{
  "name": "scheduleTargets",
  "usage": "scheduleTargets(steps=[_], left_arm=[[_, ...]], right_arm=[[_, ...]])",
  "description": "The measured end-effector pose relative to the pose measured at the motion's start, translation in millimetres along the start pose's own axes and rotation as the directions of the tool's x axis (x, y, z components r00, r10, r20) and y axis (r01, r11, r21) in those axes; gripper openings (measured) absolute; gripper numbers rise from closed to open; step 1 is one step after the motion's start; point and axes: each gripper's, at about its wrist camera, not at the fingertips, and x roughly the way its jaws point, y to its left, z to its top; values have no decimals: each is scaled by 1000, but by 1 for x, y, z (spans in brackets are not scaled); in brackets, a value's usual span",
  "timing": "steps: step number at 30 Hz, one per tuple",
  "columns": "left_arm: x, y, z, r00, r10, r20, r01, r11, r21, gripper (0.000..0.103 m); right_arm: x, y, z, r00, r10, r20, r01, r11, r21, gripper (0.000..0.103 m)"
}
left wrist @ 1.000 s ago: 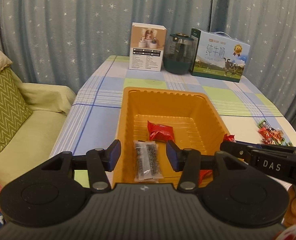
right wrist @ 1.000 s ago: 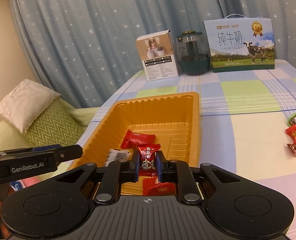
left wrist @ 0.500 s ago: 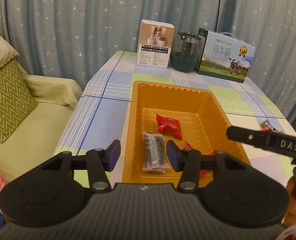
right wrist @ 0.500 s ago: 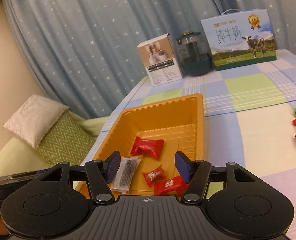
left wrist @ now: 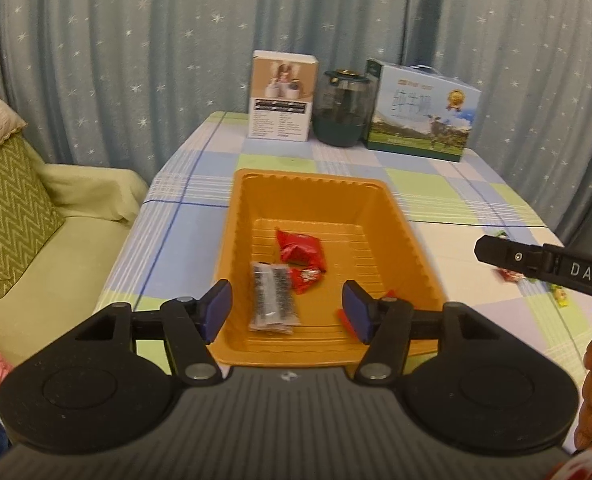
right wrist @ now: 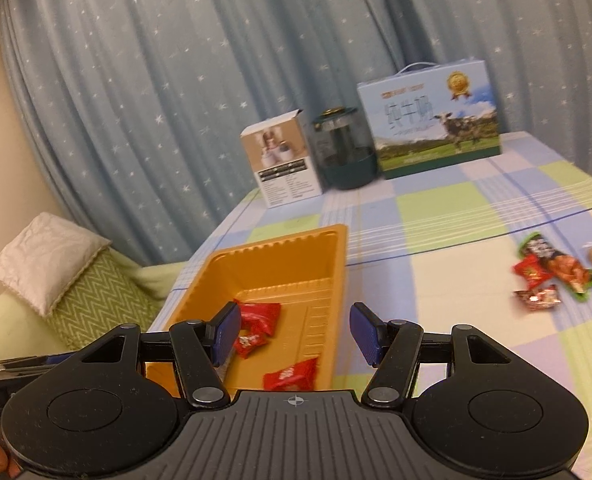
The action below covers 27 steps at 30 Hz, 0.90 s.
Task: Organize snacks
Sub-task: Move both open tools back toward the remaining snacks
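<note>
Through the left wrist camera I saw my left claw (left wrist: 287,307) poised over the near end of the orange rectangular plastic tray (left wrist: 406,240). Its jaws had just been opening and stood moderately wide, with nothing between them. Inside the tray lay a clear packet of dark seeds (left wrist: 273,298), a large red foil packet (left wrist: 299,245) farther back, and a small red wrapped candy (left wrist: 306,277) beside the seeds. A red wrapper edge (left wrist: 388,294) showed by the tray's right wall, partly hidden behind my claw finger. To the right of the tray, the right tool's black arm (left wrist: 544,262) reached out toward the loose snacks.

Through the right wrist camera, my right claw (right wrist: 296,334) was held moderately wide and empty; its jaws had just been opening. A second before, it had pinched a red candy above the tray; now that candy (right wrist: 249,342) lay on the tray floor near a flat red packet (right wrist: 292,374) and the large red packet. I judged the drop complete. The view had swung away from the tray toward the scattered wrapped snacks (right wrist: 552,276) still lying on the checked cloth surface (right wrist: 436,208), well right of the tray. Those remained to be collected, so I reckoned the task was partway done, with another pickup due.
</note>
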Motion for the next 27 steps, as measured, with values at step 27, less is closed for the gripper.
scheduleTargets(steps=[27], left_arm=[[-13,-162,16,963,-271,-10,267,941,207,71]], right_arm=[[-159,-135,20,930,-364,47,349,917,193,61]])
